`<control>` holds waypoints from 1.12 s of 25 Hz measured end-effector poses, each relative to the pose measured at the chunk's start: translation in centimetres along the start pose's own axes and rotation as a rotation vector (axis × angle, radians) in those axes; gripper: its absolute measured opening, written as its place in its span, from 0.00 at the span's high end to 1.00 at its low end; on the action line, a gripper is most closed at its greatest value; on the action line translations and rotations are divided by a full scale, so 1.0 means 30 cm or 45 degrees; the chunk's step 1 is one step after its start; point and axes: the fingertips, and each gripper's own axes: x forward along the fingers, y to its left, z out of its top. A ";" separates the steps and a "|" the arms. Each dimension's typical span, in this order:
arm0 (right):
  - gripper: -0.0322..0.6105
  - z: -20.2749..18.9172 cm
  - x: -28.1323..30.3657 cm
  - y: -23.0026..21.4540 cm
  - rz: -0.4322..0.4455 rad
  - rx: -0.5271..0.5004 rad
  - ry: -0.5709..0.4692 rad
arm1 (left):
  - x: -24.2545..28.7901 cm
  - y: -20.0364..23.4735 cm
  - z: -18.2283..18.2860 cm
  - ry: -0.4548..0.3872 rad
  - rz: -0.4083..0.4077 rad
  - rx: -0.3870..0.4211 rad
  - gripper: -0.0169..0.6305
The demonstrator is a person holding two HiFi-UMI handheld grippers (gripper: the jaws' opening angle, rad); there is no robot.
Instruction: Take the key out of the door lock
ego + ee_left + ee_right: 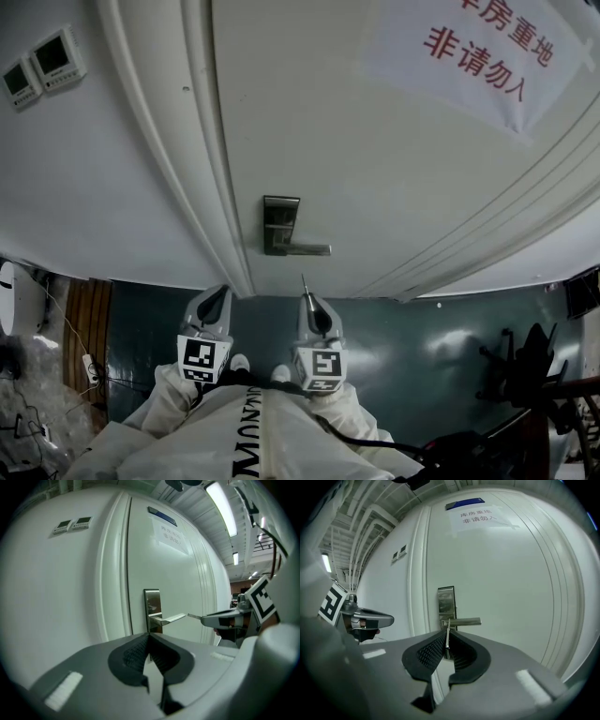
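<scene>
The head view looked steeply down the white door (375,141) from above, while both gripper views faced it nearly level from close by over their own jaws, all three sharing its lever handle (306,248) and lock plate (279,217).

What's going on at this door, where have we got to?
The right gripper is shut on the key, whose blade sticks out past its tips. The key is already out of the lock plate on the white door and is held in the air in front of the lever handle. The left gripper hangs alongside, shut and empty.
</scene>
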 end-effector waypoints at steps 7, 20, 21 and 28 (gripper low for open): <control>0.91 0.001 -0.080 -0.001 0.056 0.031 -0.023 | -0.075 -0.057 -0.047 0.053 0.059 -0.001 0.97; 0.91 0.035 -0.238 0.165 -0.021 -0.022 -0.084 | -0.284 -0.048 -0.040 -0.055 -0.015 0.013 0.97; 0.91 0.031 -0.252 0.196 -0.029 -0.025 -0.084 | -0.317 -0.029 -0.051 -0.060 -0.012 0.010 0.97; 0.91 0.004 -0.369 0.385 -0.098 -0.031 -0.077 | -0.543 0.094 -0.150 -0.075 0.008 -0.032 0.97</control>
